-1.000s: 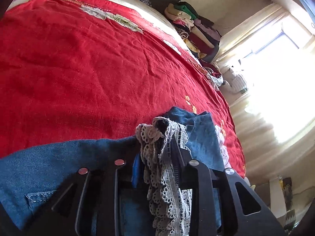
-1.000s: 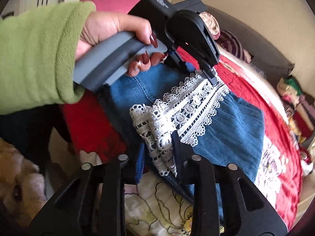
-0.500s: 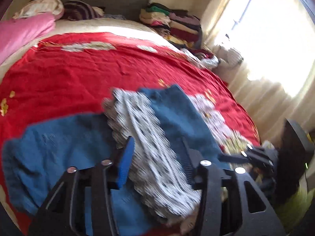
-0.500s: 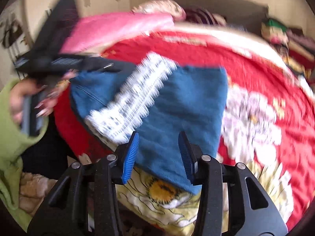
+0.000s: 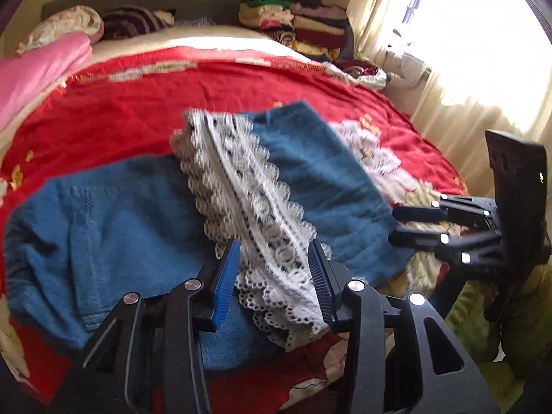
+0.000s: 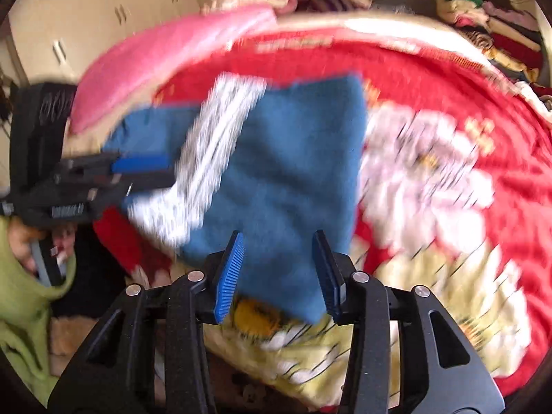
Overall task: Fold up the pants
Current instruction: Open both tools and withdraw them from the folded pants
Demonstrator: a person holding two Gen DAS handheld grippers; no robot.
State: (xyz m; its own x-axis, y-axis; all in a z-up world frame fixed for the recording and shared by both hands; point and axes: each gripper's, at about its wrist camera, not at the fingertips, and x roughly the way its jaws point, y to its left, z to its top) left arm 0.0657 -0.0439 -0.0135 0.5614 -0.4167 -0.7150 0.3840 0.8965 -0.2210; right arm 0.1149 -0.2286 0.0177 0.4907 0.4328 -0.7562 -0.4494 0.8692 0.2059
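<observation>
The right wrist view is motion-blurred, so I cannot make out fine detail there. I count one pair of pants (image 5: pixel 114 227), folded on the bed (image 5: pixel 145 103), with one lace hem (image 5: pixel 241 193). Left tool (image 5: pixel 274 276) and right tool (image 6: pixel 279 270) both stand apart, empty.

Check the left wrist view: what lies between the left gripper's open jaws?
The white lace trim of the blue denim pants lies between the left gripper's open jaws, unclamped; the left wrist view shows this.

Right gripper (image 6: pixel 279 272) spread wide above blue pants (image 6: pixel 286 179); white lace trim (image 6: pixel 207 158) blurred; left gripper (image 6: pixel 114 172) alongside.
</observation>
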